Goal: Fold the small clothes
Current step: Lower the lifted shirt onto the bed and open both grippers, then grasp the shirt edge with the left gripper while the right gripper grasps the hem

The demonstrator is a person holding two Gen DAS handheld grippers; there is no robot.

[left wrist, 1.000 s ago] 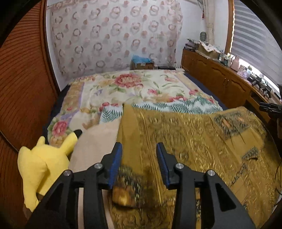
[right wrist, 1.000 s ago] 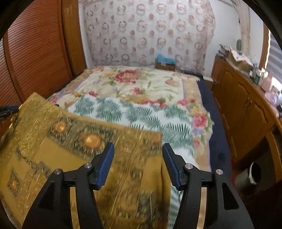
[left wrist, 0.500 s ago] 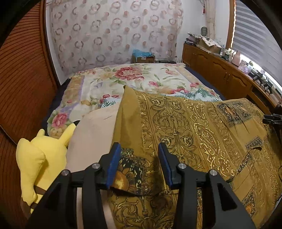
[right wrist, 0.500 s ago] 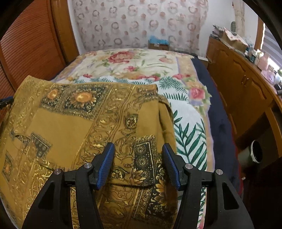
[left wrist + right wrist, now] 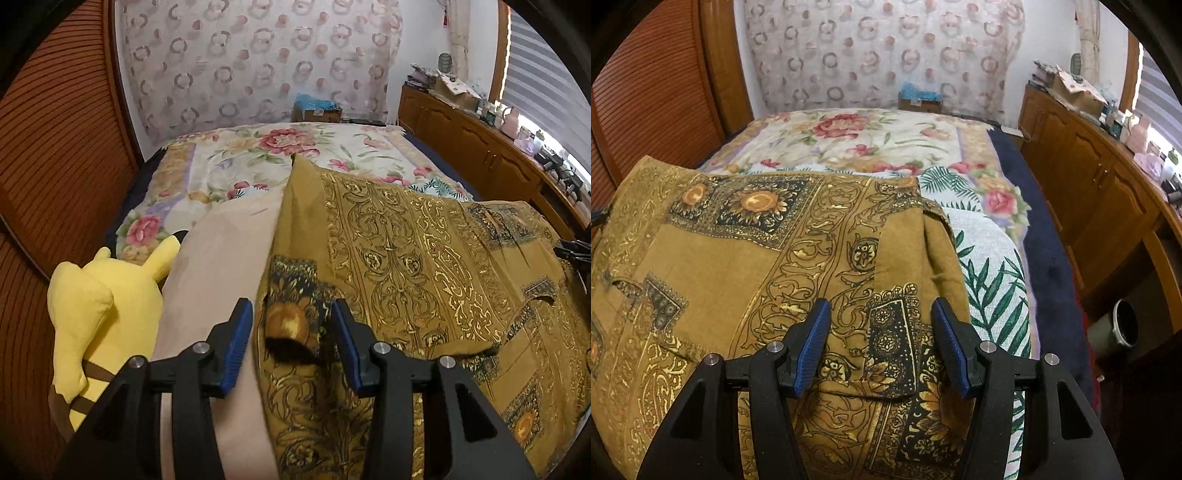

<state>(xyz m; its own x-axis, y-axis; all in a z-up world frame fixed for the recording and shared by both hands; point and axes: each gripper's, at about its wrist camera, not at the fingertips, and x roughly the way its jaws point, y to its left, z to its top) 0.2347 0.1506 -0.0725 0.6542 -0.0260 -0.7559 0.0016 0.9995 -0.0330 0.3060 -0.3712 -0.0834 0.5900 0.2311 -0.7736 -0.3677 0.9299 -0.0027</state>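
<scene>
Mustard patterned garment [image 5: 424, 266] laid folded across near end of bed [image 5: 871, 147]. Left gripper [image 5: 291, 334] and right gripper [image 5: 881, 336] held spread wide above cloth corners, nothing clamped. Yellow plush toy [image 5: 99, 310] seen at bed's left edge.

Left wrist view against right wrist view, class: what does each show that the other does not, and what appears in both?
Only the left wrist view shows the yellow plush toy and beige pillow. Only the right wrist view shows the bin on the floor and the palm-leaf cloth clearly. Both show the gold patterned garment, the floral bedspread, and an open tool over the garment.
</scene>
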